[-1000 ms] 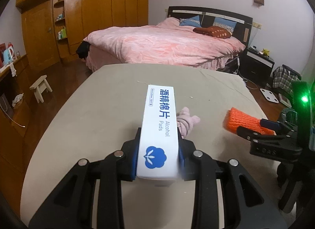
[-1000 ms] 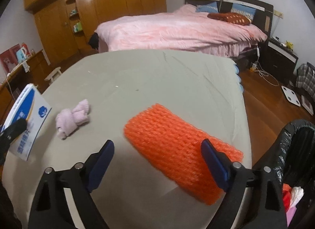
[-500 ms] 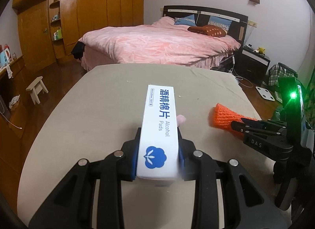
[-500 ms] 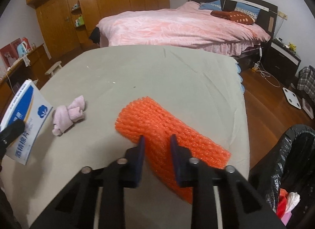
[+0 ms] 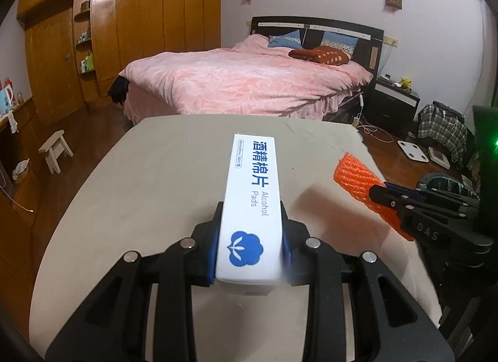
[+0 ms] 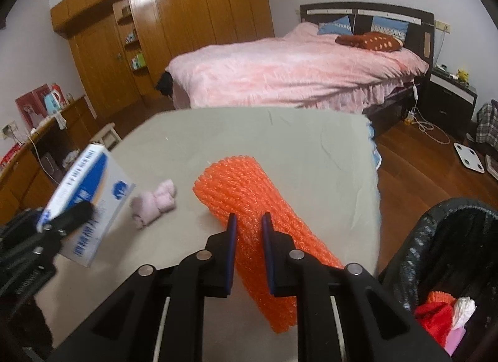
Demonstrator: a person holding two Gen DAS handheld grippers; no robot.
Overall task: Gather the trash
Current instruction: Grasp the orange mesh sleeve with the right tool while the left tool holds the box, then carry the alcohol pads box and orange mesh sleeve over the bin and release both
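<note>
My left gripper (image 5: pixel 250 237) is shut on a white and blue alcohol pads box (image 5: pixel 252 193) and holds it above the beige table (image 5: pixel 149 193); the box also shows at the left of the right wrist view (image 6: pixel 90 193). My right gripper (image 6: pixel 249 231) is shut on an orange foam net (image 6: pixel 249 197), lifted off the table; the net also shows in the left wrist view (image 5: pixel 358 175). A crumpled pink tissue (image 6: pixel 154 203) lies on the table between them.
A black-lined trash bin (image 6: pixel 448 237) with red and white trash inside stands at the table's right edge. A pink bed (image 5: pixel 242 81) lies beyond the table. A small wooden stool (image 5: pixel 56 150) stands on the floor at left.
My right gripper closed on the orange foam net and lifted it off the table. My left gripper, holding the box, rose and now hides the pink tissue from its view.
</note>
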